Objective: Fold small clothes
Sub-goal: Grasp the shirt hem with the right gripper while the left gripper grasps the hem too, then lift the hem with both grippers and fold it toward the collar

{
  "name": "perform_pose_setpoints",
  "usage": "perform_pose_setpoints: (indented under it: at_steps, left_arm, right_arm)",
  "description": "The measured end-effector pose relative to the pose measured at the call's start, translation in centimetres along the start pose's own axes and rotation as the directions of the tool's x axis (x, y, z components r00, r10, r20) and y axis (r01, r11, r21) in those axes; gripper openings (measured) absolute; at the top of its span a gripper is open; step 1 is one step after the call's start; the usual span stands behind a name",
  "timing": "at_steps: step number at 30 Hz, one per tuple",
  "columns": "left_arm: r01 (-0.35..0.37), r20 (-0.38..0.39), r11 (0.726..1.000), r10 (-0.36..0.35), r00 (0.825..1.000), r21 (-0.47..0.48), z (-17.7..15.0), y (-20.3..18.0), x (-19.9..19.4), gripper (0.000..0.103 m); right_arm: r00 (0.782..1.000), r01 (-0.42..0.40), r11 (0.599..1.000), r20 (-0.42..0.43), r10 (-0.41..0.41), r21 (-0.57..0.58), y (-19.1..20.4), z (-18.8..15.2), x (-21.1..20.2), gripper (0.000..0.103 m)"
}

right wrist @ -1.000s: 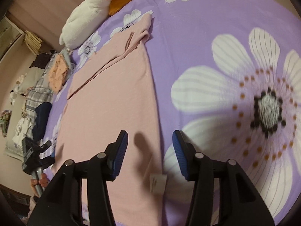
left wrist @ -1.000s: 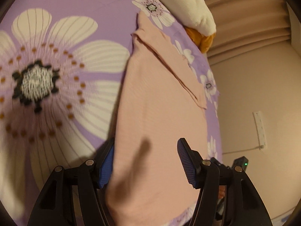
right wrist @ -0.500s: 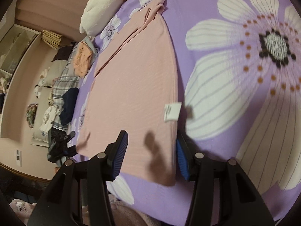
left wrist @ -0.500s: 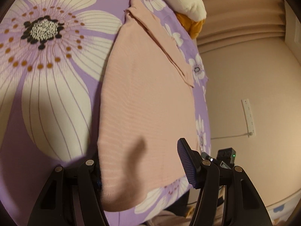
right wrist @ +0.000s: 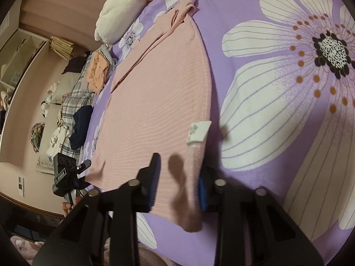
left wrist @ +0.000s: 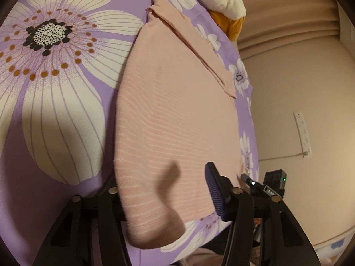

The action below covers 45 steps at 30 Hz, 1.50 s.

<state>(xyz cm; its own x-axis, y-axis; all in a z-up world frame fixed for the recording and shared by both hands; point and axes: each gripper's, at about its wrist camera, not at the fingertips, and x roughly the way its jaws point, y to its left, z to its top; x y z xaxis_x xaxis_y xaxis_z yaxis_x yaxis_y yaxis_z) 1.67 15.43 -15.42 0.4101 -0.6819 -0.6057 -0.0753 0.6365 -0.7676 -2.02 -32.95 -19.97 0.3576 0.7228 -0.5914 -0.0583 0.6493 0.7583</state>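
From the left wrist, the ribbed pink knit garment point(left wrist: 177, 115) lies flat on the purple flower-print bedsheet point(left wrist: 55, 88), its near hem between the closing jaws of the left gripper point(left wrist: 166, 192); whether they pinch yet, I cannot tell.

From the right wrist, the right gripper point(right wrist: 177, 179) is closing over the hem's other corner, below the white care label point(right wrist: 197, 133). Uneven bites could skew the fold.

a purple bedsheet point(left wrist: 93, 4) with big white flowers, a white plush toy point(right wrist: 119, 13), and piled clothes point(right wrist: 73, 102) beside the bed.
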Motion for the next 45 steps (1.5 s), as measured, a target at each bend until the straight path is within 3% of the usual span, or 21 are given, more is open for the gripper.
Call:
perform_pose_setpoints:
  at_steps: [2, 4, 6, 9, 12, 19, 29, 37, 45]
  left_arm:
    - [-0.011, 0.004, 1.0, 0.011, 1.0, -0.01, -0.1, 0.3, -0.1, 0.044]
    - [-0.044, 0.005, 0.999, 0.044, 0.999, -0.016, 0.0, 0.6, 0.0, 0.025]
    - [-0.066, 0.009, 0.997, 0.066, 0.998, -0.029, 0.3, 0.7, 0.2, 0.019]
    - [-0.065, 0.02, 0.997, 0.066, 0.998, -0.048, 0.8, 0.6, 0.3, 0.018]
    - [-0.042, 0.044, 0.999, 0.043, 0.998, -0.028, 1.3, -0.3, 0.0, 0.004]
    - [0.058, 0.084, 0.998, -0.061, 0.995, 0.04, 1.7, -3.0, -1.3, 0.002]
    - [0.135, 0.19, 0.972, -0.172, 0.967, 0.195, 2.2, -7.7, -4.6, 0.0]
    - [0.158, 0.215, 0.956, -0.213, 0.953, 0.246, 1.8, -9.5, -6.0, 0.0]
    - [0.144, 0.201, 0.952, -0.202, 0.958, 0.271, 0.3, -10.6, -8.1, 0.0]
  right_arm:
    - [1.0, 0.007, 1.0, 0.01, -0.007, -0.004, 0.0, -0.2, -0.1, 0.02]
    - [1.0, 0.021, 1.0, 0.02, -0.02, -0.005, 0.0, -0.2, 0.1, 0.016]
    - [0.999, 0.037, 0.999, 0.033, -0.037, -0.012, 0.3, 0.1, 0.3, 0.012]
    - [0.998, 0.049, 0.998, 0.036, -0.048, -0.04, 1.1, 0.6, 0.6, 0.01]
    - [0.998, 0.044, 0.996, 0.047, -0.041, -0.076, 2.3, 1.1, 0.7, 0.008]
    - [0.987, -0.036, 0.988, 0.148, 0.058, -0.151, 5.1, 1.9, -1.2, 0.005]
    - [0.944, -0.148, 0.961, 0.257, 0.208, -0.232, 8.3, 2.9, -4.3, 0.004]
    - [0.912, -0.178, 0.945, 0.314, 0.263, -0.273, 9.1, 2.1, -6.8, 0.004]
    - [0.911, -0.167, 0.924, 0.304, 0.278, -0.345, 10.6, 0.8, -9.6, 0.004]
